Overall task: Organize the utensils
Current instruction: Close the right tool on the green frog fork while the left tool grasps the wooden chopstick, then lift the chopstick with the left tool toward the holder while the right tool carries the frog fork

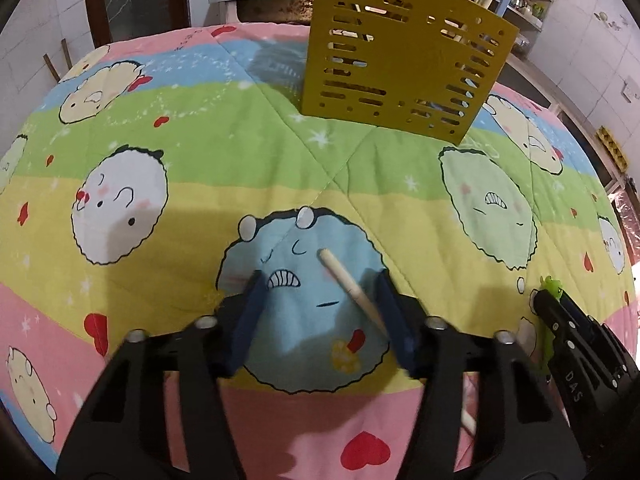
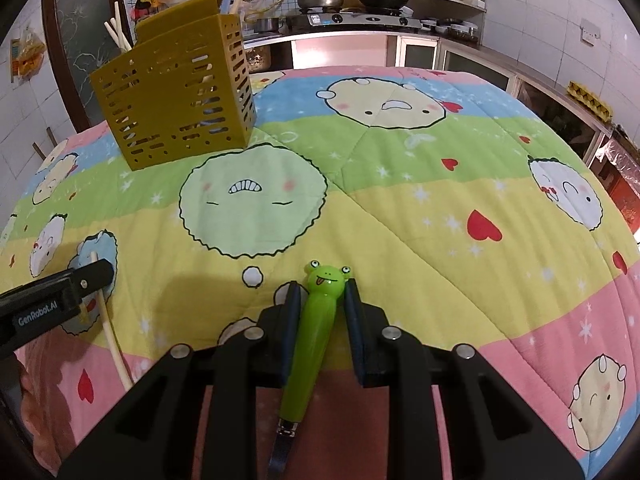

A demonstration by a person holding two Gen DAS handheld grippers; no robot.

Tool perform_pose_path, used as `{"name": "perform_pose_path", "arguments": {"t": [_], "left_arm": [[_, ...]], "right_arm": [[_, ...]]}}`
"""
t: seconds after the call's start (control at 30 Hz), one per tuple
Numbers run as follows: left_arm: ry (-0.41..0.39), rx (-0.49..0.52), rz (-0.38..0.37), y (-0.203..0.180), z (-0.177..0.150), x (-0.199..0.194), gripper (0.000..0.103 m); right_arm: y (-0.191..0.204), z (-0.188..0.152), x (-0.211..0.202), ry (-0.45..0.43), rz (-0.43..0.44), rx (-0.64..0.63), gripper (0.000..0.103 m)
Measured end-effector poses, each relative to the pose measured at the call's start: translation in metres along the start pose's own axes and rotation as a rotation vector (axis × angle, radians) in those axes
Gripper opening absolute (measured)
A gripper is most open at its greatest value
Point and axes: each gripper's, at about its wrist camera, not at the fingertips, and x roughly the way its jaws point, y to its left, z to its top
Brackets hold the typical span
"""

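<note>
A kitchen table under a cartoon-print quilted cloth [image 2: 400, 208], utensils waiting.
At seven o'clock the left gripper [image 1: 320, 300] gapes around a pale wooden chopstick [image 1: 352, 288] (light, stiff; pinch mid-shaft); at six the right gripper [image 2: 320, 304] brackets a smooth frog-headed green plastic utensil handle [image 2: 316, 328], grip unclear; slotted mustard-yellow plastic holder [image 2: 176, 96] at eleven.

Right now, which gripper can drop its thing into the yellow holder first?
Probably the right hand-held gripper. It looks closed around the frog-handled utensil. The left hand-held gripper is open, with the chopstick lying loose between its fingers. The yellow holder stands ahead.
</note>
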Motion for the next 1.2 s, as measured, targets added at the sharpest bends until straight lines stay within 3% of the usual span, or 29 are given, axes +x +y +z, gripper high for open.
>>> {"name": "perform_pose_path", "arguments": {"t": [0.1, 0.23, 0.4, 0.5, 0.8, 1.2], "left_arm": [[0.007, 0.026, -0.011, -0.001, 0.005, 0.001, 0.024], [0.006, 0.055, -0.022, -0.002, 0.011, 0.003, 0.018], [-0.021, 0.161, -0.024, -0.008, 0.018, 0.006, 0.008], [-0.024, 0.194, -0.039, -0.009, 0.02, 0.008, 0.006], [-0.089, 0.167, -0.071, 0.005, 0.024, -0.012, 0.005], [-0.322, 0.132, -0.099, 0.027, 0.033, -0.08, 0.005]], "right_arm": [[0.0, -0.001, -0.001, 0.0, 0.0, 0.006, 0.023], [0.001, -0.001, -0.001, -0.002, 0.006, 0.013, 0.023], [0.003, 0.0, -0.001, 0.005, 0.015, 0.012, 0.023], [0.003, 0.001, 0.0, 0.007, 0.02, 0.014, 0.021], [0.01, 0.005, -0.006, -0.02, 0.034, 0.02, 0.019], [0.021, 0.023, -0.055, -0.189, 0.047, 0.028, 0.019]]}}
